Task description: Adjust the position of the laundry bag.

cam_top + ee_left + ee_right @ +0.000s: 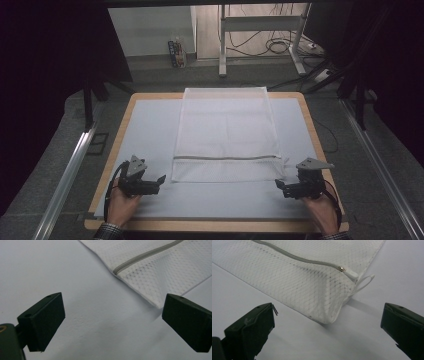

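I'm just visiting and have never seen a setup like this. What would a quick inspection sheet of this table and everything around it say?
Surface: pale mat on a wood-edged table, flat.
Job's things: white mesh bag lying flat, its far edge at the table's far edge; grey zipper near the front edge, closed, pull at the right end beside a small loop.
Clutter: nothing seen on the table.
Grippers: left gripper and right gripper both open, empty, near the bag's front corners, not touching it.
Cables: one trails from each gripper; loose cables on the floor behind.
Surroundings: metal desk frame, dark curtains, floor rails.
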### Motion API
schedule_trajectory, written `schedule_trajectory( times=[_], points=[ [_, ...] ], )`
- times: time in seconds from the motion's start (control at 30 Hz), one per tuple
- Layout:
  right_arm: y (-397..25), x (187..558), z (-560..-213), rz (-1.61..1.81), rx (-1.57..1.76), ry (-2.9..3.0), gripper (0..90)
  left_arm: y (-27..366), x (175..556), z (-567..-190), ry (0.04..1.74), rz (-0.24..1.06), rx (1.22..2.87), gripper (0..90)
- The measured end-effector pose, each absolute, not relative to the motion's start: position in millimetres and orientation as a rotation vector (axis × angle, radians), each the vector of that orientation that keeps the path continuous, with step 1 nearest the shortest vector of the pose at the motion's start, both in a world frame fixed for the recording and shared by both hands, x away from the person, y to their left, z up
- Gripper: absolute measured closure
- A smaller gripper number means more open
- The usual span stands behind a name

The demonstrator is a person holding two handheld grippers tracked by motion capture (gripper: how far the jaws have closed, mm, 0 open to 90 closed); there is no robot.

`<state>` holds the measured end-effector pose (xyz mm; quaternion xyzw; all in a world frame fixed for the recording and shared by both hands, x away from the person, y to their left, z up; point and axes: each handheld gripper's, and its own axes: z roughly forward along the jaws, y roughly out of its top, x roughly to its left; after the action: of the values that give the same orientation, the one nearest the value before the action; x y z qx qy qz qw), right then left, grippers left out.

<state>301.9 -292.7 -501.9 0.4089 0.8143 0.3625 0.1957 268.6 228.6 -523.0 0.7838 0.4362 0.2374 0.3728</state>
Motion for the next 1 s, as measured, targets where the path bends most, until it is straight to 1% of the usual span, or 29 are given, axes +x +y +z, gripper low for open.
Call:
schedule_trajectory(
  times=[0.13, 0.4, 0.5, 0.7, 0.83, 1.0],
  points=[
    [-292, 303, -503, 1.007, 1.140, 2.293, 0.0, 223, 268, -521, 1.075, 0.610, 2.029, 6.0],
    [-291, 305, -505, 1.014, 1.151, 2.319, 0.0, 221, 269, -523, 1.068, 0.618, 2.065, 5.9],
    [-290, 306, -506, 1.006, 1.139, 2.320, 0.0, 218, 270, -525, 1.068, 0.629, 2.101, 5.9],
    [-289, 306, -505, 1.008, 1.110, 2.313, 0.0, 211, 268, -524, 0.992, 0.681, 2.144, 5.9],
    [-290, 307, -505, 1.019, 1.117, 2.311, 0.0, 211, 269, -524, 1.003, 0.670, 2.156, 6.7],
    [-289, 309, -506, 1.042, 1.134, 2.304, 0.0, 208, 274, -522, 1.029, 0.608, 2.124, 6.8]
  ],
)
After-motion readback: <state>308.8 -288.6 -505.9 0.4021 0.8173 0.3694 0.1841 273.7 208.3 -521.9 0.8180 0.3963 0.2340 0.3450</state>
